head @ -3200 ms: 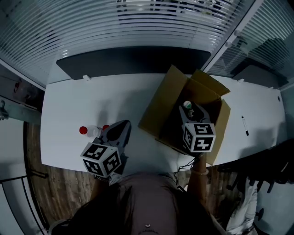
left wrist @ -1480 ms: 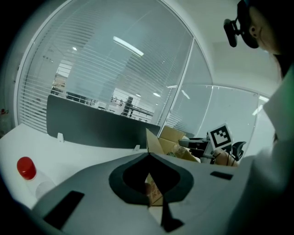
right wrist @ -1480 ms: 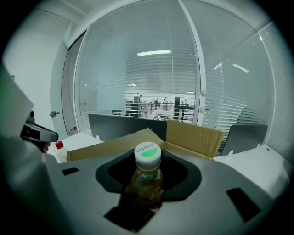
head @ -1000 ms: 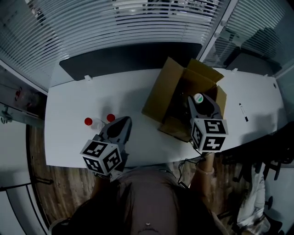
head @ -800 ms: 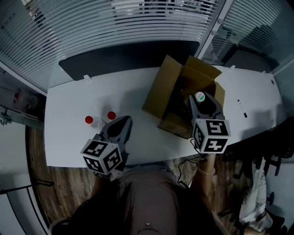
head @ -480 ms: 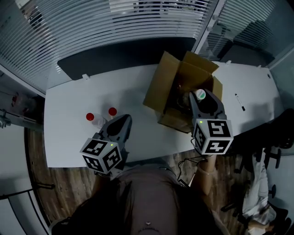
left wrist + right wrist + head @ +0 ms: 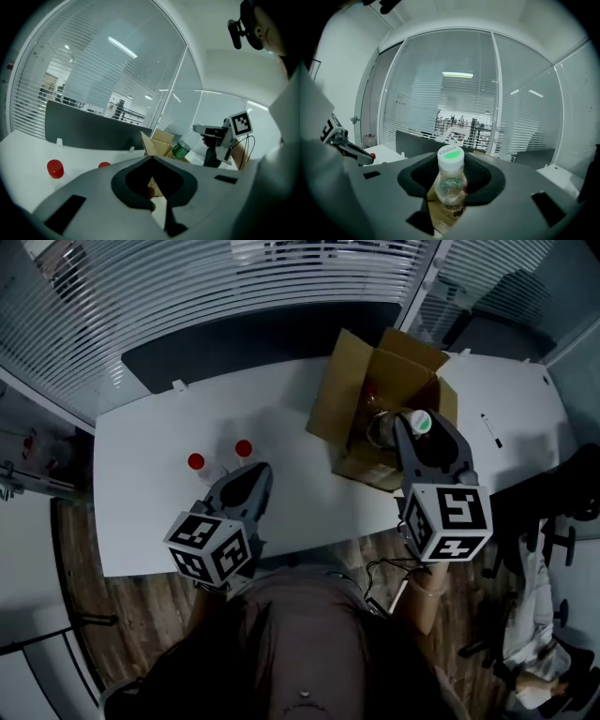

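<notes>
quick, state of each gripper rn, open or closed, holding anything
left gripper: closed, nothing between its jaws.
right gripper: closed on the clear bottle with a green-topped cap.

Clear, glossy plastic is seen in the green-and-white-capped bottle (image 7: 450, 176), and matt grey plastic in the right gripper (image 7: 451, 187). The open brown box (image 7: 330, 399) is made of matt cardboard. The white table (image 7: 150, 474) is finished smooth, and the floor (image 7: 112, 615) is laid in grained wood.
</notes>
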A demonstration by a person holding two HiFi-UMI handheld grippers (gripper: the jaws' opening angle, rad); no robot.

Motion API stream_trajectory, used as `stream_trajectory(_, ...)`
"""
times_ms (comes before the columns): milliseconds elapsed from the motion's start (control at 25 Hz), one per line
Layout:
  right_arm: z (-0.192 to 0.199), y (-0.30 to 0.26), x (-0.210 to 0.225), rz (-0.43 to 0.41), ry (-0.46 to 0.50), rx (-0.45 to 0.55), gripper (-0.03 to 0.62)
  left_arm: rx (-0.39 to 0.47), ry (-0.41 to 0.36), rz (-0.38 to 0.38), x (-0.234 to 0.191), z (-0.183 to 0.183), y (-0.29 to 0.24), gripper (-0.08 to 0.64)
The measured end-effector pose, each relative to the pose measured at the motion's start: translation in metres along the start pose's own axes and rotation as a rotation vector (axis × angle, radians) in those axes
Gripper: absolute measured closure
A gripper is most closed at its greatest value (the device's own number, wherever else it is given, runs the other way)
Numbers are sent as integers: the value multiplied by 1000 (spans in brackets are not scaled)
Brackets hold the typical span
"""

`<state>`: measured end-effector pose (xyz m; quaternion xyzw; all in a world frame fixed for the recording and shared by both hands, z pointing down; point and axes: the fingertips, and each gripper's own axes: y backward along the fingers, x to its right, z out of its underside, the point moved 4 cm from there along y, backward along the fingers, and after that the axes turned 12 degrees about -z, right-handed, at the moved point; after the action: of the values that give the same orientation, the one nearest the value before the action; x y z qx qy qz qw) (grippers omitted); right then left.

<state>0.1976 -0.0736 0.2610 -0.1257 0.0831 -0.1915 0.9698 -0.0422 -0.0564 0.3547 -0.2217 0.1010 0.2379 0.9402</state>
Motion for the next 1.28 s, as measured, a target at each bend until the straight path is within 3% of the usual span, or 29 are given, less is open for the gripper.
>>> stream_trajectory(800, -37, 24, -89, -13, 44, 90, 414, -1, -11, -3, -50, 8, 58, 552)
stream_trajectory(1280, -37, 1, -125, -132, 67, 78, 414, 31, 29, -72, -71, 10, 78, 552)
